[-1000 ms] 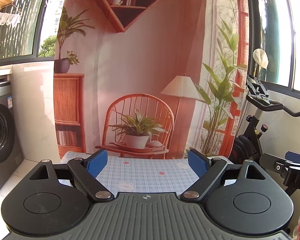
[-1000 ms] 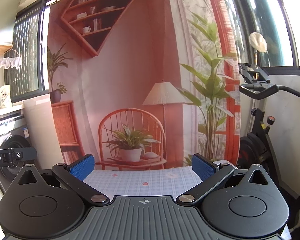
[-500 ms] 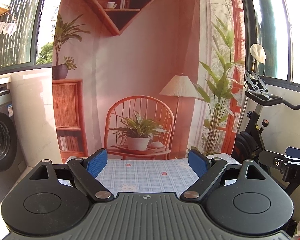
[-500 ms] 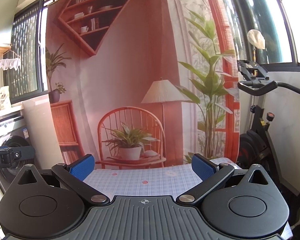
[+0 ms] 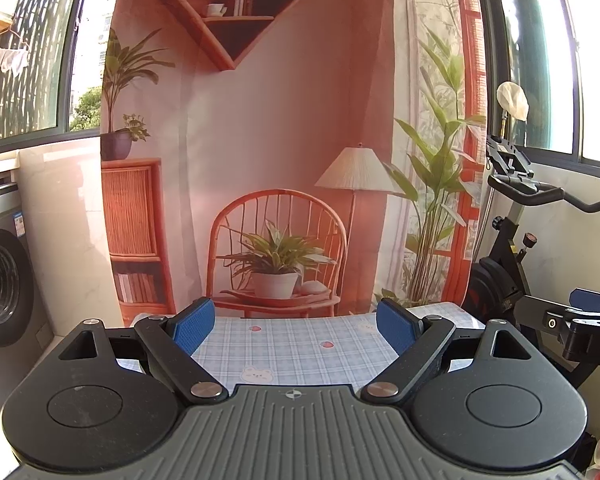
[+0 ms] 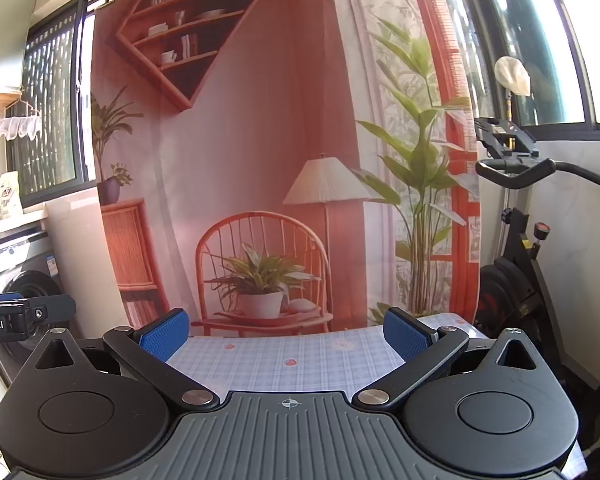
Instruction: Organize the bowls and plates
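Currently, both grippers are held level and raised, pointing forward over the desk (image 5: 296, 344) rather than down at it. The left gripper (image 5: 296, 322) has its blue-padded fingers (image 5: 192, 325) spread wide with nothing between them. The right gripper (image 6: 288, 332) matches this pose, its fingers (image 6: 406, 338) also wide and empty. The wide spread suits a ready stance before any pickup, judged from the empty grasp.

Between each pair of fingers only the checked tablecloth (image 6: 288, 364) on the desk is visible. No plates or bowls appear in either view; they may lie below the cameras' field, which cannot be confirmed.

Beyond the desk hangs a printed backdrop (image 5: 280, 120) showing a chair and a lamp. A washing machine (image 5: 0, 288) stands at the left and an exercise bike (image 6: 516, 240) at the right.
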A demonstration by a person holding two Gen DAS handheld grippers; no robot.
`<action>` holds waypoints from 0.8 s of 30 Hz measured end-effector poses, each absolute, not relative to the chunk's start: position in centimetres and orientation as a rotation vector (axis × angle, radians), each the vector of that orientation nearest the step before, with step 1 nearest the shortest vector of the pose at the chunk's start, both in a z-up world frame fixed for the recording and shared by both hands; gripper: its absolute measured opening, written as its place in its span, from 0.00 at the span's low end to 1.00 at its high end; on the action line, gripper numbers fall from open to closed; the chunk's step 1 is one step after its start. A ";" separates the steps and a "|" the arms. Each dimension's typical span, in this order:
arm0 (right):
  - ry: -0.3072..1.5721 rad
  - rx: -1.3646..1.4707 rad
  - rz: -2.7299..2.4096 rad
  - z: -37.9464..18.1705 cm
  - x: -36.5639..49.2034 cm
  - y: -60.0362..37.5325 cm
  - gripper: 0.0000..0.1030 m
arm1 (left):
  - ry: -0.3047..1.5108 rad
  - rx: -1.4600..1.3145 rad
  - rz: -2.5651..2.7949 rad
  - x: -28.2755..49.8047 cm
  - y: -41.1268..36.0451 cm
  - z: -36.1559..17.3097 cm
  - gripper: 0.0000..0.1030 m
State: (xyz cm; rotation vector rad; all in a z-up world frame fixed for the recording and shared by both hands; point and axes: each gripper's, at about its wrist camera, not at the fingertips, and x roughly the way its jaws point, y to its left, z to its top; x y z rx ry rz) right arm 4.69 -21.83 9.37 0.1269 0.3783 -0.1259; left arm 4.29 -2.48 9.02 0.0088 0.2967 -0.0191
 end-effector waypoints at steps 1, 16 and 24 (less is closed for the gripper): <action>0.378 0.127 -0.127 9.4 4.7 -21.8 1.00 | 0.297 0.009 -0.019 4.3 -2.5 9.0 0.87; 0.384 0.128 -0.124 9.1 4.7 -21.8 1.00 | 0.298 0.013 -0.035 4.5 -2.5 8.9 0.87; 0.387 0.129 -0.124 9.0 4.7 -21.7 1.00 | 0.298 0.017 -0.048 4.6 -2.5 8.7 0.87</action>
